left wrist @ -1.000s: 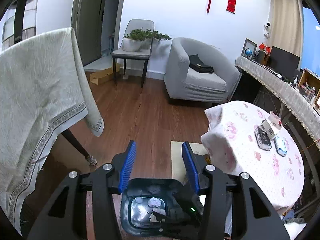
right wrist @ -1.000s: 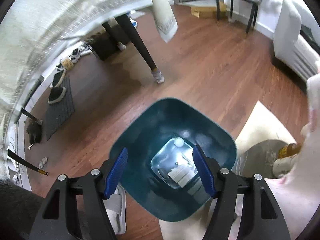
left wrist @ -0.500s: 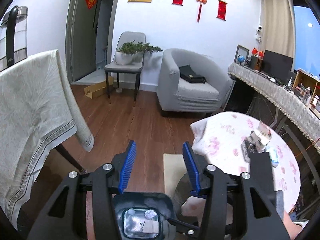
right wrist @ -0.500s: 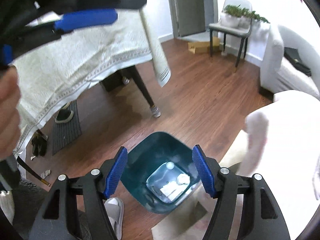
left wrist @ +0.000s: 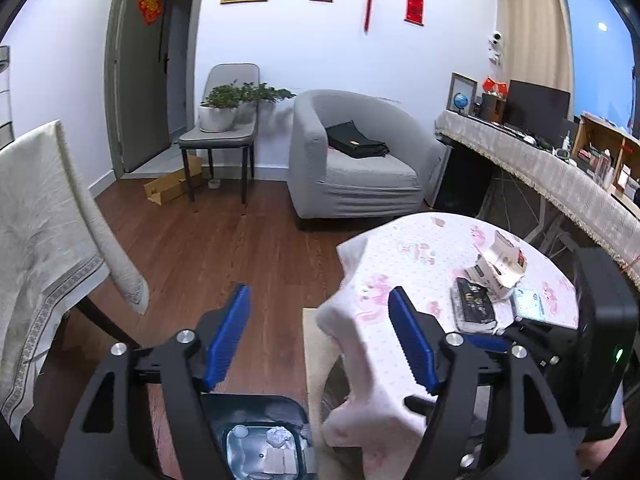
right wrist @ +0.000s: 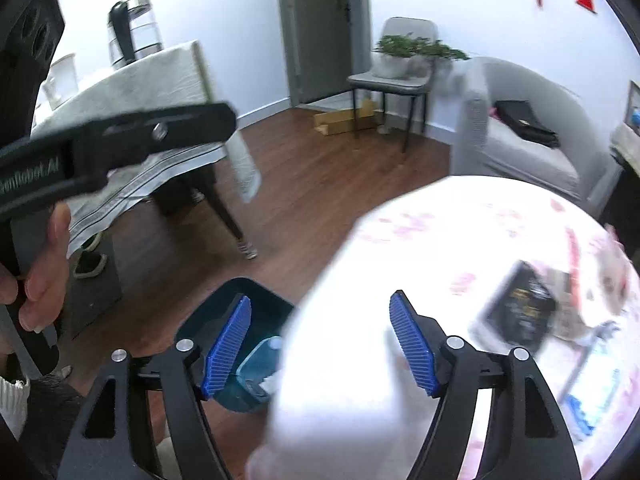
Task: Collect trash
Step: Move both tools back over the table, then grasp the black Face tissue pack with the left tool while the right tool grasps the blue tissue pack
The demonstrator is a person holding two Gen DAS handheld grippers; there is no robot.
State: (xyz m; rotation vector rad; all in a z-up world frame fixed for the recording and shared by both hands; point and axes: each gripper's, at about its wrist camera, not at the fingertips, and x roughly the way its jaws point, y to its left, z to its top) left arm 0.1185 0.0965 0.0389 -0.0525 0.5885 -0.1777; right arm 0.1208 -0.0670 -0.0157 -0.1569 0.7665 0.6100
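A dark teal trash bin (left wrist: 256, 436) stands on the floor below my left gripper (left wrist: 318, 336), with crumpled paper (left wrist: 279, 437) and scraps inside; it also shows in the right wrist view (right wrist: 244, 344). Both grippers are open and empty. On the round table with the pink-flowered cloth (left wrist: 420, 252) lie a torn white box (left wrist: 500, 264), a black packet (left wrist: 474, 308) and a blue-white packet (left wrist: 528, 306). My right gripper (right wrist: 320, 340) is over the table's near edge; the black packet (right wrist: 520, 312) lies blurred to its right.
A second table with a beige cloth (left wrist: 44, 216) stands at left, a kettle (right wrist: 134, 28) on it. A grey armchair (left wrist: 356, 168), a chair with potted plants (left wrist: 224, 128) and a long sideboard (left wrist: 560, 172) line the back. A cardboard box (left wrist: 172, 186) lies on the wood floor.
Both grippers have risen from over the bin and tilted up toward the round table. The bin now sits low in both views. The right view is blurred from moving right.
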